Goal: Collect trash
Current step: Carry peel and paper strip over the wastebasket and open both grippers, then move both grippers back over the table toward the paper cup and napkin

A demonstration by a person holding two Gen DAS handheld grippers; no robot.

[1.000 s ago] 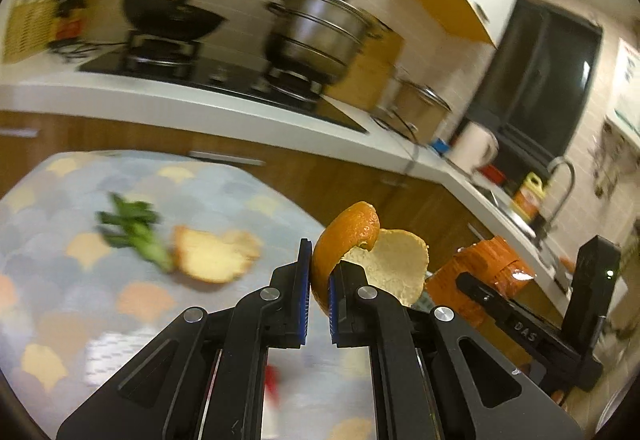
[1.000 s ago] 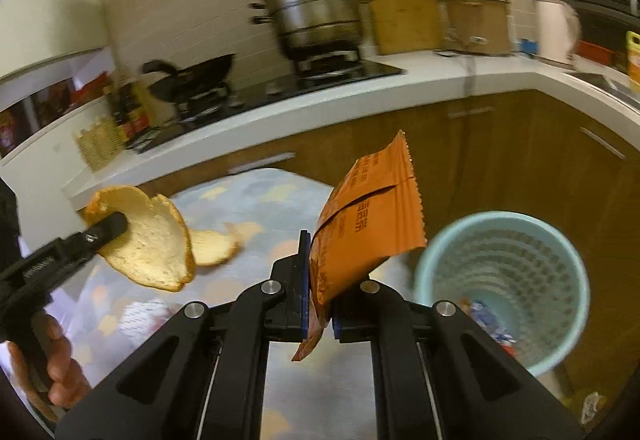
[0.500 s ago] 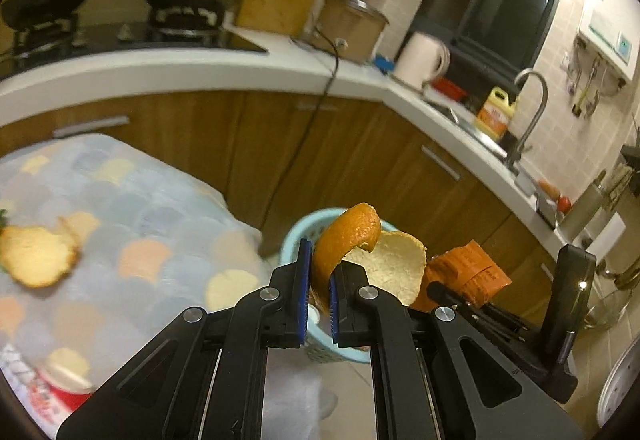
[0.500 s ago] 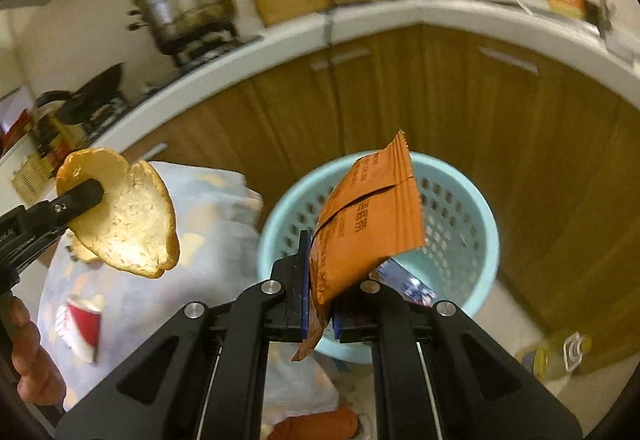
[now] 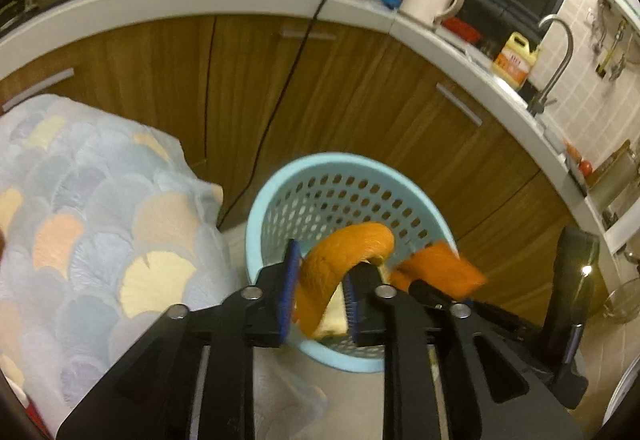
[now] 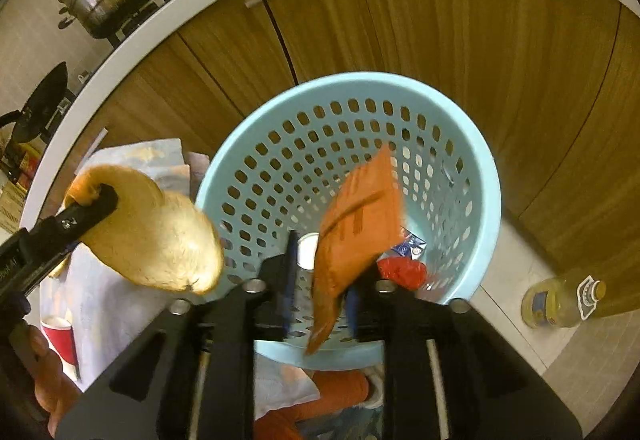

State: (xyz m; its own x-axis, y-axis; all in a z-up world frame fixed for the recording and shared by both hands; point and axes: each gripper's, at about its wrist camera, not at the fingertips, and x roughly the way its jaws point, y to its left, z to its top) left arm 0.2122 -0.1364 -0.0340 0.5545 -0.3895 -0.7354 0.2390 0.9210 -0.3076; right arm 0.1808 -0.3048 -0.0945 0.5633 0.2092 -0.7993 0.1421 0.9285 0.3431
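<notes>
A light blue perforated basket (image 5: 280, 196) (image 6: 472, 144) stands on the floor by the wooden cabinets. My left gripper (image 5: 320, 292) hangs over its near rim with its jaws parted around an orange peel (image 5: 340, 260) that sits loose between them. The peel also shows in the right wrist view (image 6: 156, 236). My right gripper (image 6: 320, 288) is above the basket with its jaws parted, and an orange snack wrapper (image 6: 356, 224) tilts between them over the basket's opening. The wrapper shows blurred in the left wrist view (image 5: 440, 268). Some wrappers (image 6: 404, 260) lie in the basket's bottom.
A table with a scale-patterned cloth (image 5: 92, 208) is to the left of the basket. A red cup (image 6: 60, 340) stands on it. A bottle of oil (image 6: 560, 302) stands on the floor to the right. A black cord (image 5: 280, 80) hangs down the cabinets.
Both grippers moved from over the table to above the basket and tilted down. Both pairs of jaws have widened, and the peel and the wrapper have slipped loose between them.
</notes>
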